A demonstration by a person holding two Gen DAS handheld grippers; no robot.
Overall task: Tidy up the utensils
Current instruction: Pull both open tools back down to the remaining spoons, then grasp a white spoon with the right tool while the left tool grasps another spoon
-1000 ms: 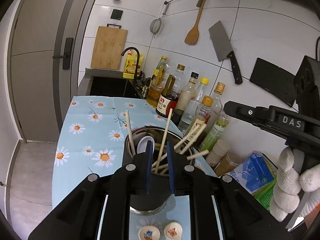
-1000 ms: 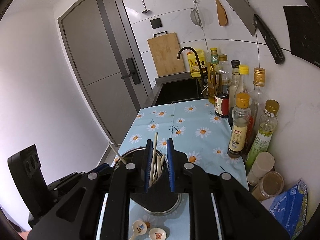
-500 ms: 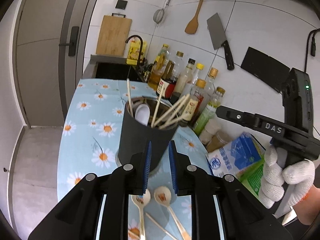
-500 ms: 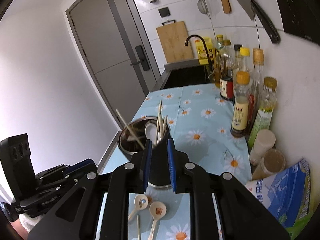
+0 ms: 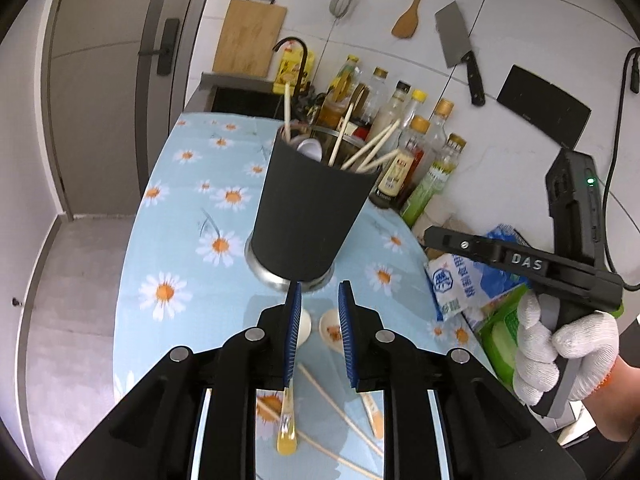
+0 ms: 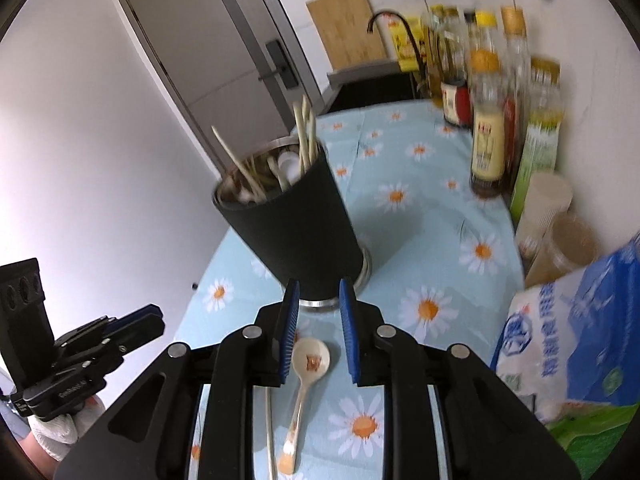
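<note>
A black utensil holder (image 5: 312, 208) (image 6: 292, 220) stands on the daisy-print cloth with chopsticks and a white spoon in it. My left gripper (image 5: 319, 300) hovers just in front of its base, jaws opening with nothing between the pads. Below it lie two ceramic spoons (image 5: 330, 328) and loose chopsticks (image 5: 336, 400). My right gripper (image 6: 319, 300) hangs low over a printed spoon (image 6: 310, 360) and a chopstick (image 6: 270, 420). Its jaws are opening too and grip nothing. Each gripper shows in the other's view, the right gripper (image 5: 440, 238) and the left gripper (image 6: 148, 320), both held by gloved hands.
Sauce bottles (image 5: 400, 152) (image 6: 486, 120) line the tiled wall, with two jars (image 6: 548, 208) and a blue bag (image 6: 580, 328) near them. A green packet (image 5: 504, 332) lies by the gloved hand. A sink (image 5: 244, 98) and cutting board (image 5: 250, 38) sit behind; a cleaver (image 5: 460, 48) hangs on the wall.
Both grippers drew back and sank from over the holder's mouth to in front of its base. The spoons and chopsticks on the cloth came into view. Both pairs of jaws spread slightly.
</note>
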